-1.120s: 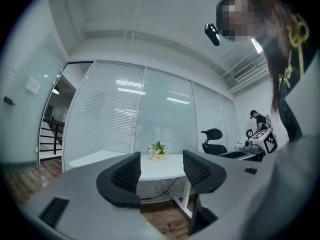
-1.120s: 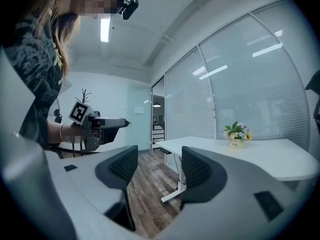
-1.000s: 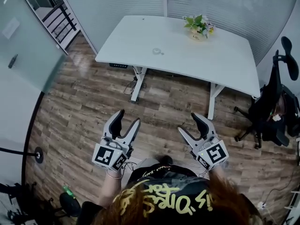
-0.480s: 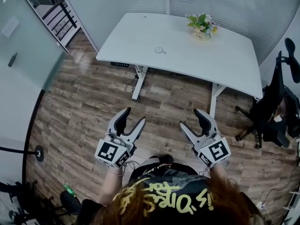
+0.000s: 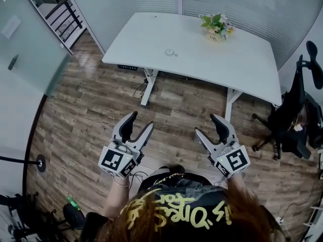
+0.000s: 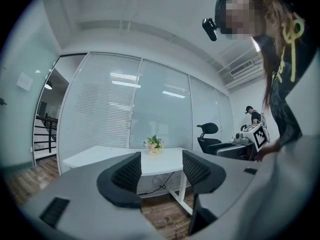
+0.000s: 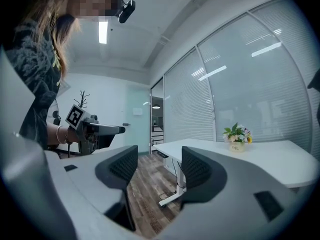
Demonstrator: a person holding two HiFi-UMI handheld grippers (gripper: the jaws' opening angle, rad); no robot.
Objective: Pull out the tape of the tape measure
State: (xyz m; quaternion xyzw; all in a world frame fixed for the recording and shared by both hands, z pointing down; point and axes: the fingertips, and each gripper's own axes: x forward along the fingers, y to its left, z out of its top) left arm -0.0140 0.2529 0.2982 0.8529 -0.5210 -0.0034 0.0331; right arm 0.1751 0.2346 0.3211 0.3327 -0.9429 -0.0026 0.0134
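Lower centre of the head view: we hold the left gripper (image 5: 141,122) and right gripper (image 5: 206,125) over the wood floor (image 5: 91,100), jaws of both spread, nothing between them. Upper centre, well apart, what we take for the tape measure (image 5: 170,53), small and round, lies on the white tabletop (image 5: 242,64). We expect a light, hard, smooth case: clamp it and pinch the tape's tip. Beyond, a flowerpot (image 5: 215,36) holds flowers.

the white desk (image 5: 227,64) in front of me stands on a wood-plank floor (image 5: 86,110). on its top sit a small pot of flowers (image 5: 216,28) near the far edge and, well apart, a small round object (image 5: 170,53) i can't identify.
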